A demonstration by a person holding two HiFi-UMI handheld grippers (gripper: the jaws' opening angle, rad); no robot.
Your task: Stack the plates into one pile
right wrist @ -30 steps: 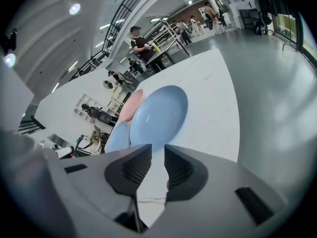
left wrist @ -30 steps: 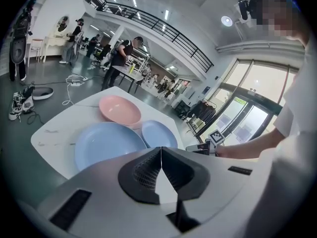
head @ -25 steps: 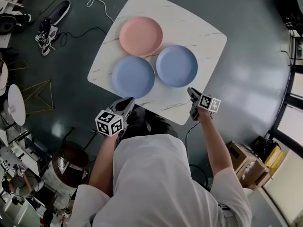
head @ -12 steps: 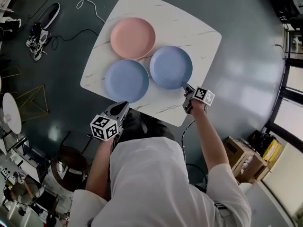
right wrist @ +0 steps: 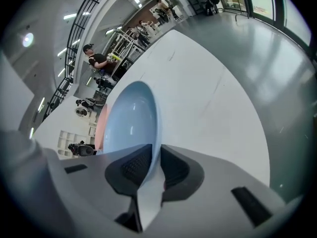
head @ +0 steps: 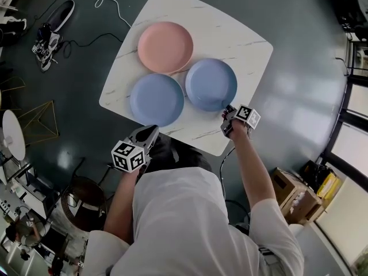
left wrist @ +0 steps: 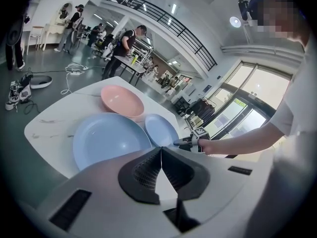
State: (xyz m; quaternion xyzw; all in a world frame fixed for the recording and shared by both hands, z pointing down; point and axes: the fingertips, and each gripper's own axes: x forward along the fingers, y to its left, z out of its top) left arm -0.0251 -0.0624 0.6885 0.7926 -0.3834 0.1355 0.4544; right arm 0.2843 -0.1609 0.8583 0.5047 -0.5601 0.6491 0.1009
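Three plates lie on the white marble table [head: 230, 39]: a pink plate [head: 165, 46] at the back, a blue plate [head: 157, 99] at the front left and a second blue plate [head: 211, 84] at the front right. My right gripper [head: 227, 112] is at the near rim of the right blue plate [right wrist: 131, 118]. Its jaws are closing, with the rim between the pads [right wrist: 133, 165]. My left gripper [head: 150, 132] hangs shut and holds nothing, just off the table's near edge, pointing at the left blue plate [left wrist: 109, 143].
The table stands on a dark, glossy floor. Shoes [head: 49, 36] and a white cable [head: 106, 4] lie on the floor at the far left. Cardboard boxes [head: 293, 188] sit at the right, and stools [head: 86, 197] stand at the lower left. People work at benches in the background.
My right gripper has moved from the table's near edge up to the right blue plate's rim, and its jaws now straddle the rim. The left gripper has stayed in place.
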